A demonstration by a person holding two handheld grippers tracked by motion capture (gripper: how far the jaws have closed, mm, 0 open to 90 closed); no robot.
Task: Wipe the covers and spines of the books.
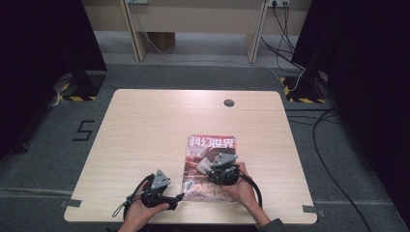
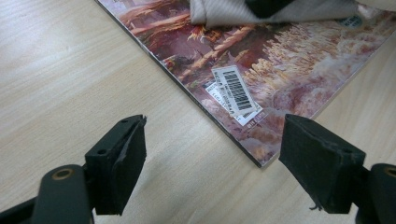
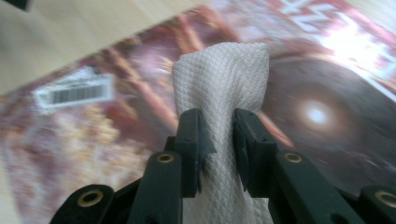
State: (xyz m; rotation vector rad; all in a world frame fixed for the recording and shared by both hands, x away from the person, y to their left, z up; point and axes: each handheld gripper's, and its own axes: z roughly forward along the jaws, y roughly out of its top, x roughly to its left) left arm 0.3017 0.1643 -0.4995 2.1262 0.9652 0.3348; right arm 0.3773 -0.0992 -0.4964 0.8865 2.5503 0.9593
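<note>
In the high view, a light wooden worktop (image 1: 145, 125) carries a magazine (image 1: 211, 145) lying flat near the person's edge, with its red title band toward the far side. The right tongs (image 1: 209, 164) rest over the lower half of the cover and grip a whitish cloth (image 1: 205, 163) that lies on the page. The left tongs (image 1: 180, 197) sit on the bare wood just beside the magazine's near left corner, held by the left hand (image 1: 140, 210); the right hand (image 1: 241, 186) wraps the other tool from behind. In the left gripper view, the left tongs (image 2: 212, 154) stand wide apart with nothing between them; the magazine's corner (image 2: 261, 161) lies just ahead of the gap (closer to the right-hand jaw), a white barcode label (image 2: 236, 91) sits on the cover near that corner, and the cloth (image 2: 224, 11) shows at the top edge of the frame. In the right gripper view, the right tongs (image 3: 218, 135) are clamped on the cloth (image 3: 219, 79), whose diamond-textured fabric bunches upward between the pads and folds over above them. The magazine cover (image 3: 327, 116) lies blurred beneath, with the barcode label (image 3: 74, 93) toward the left.
</note>
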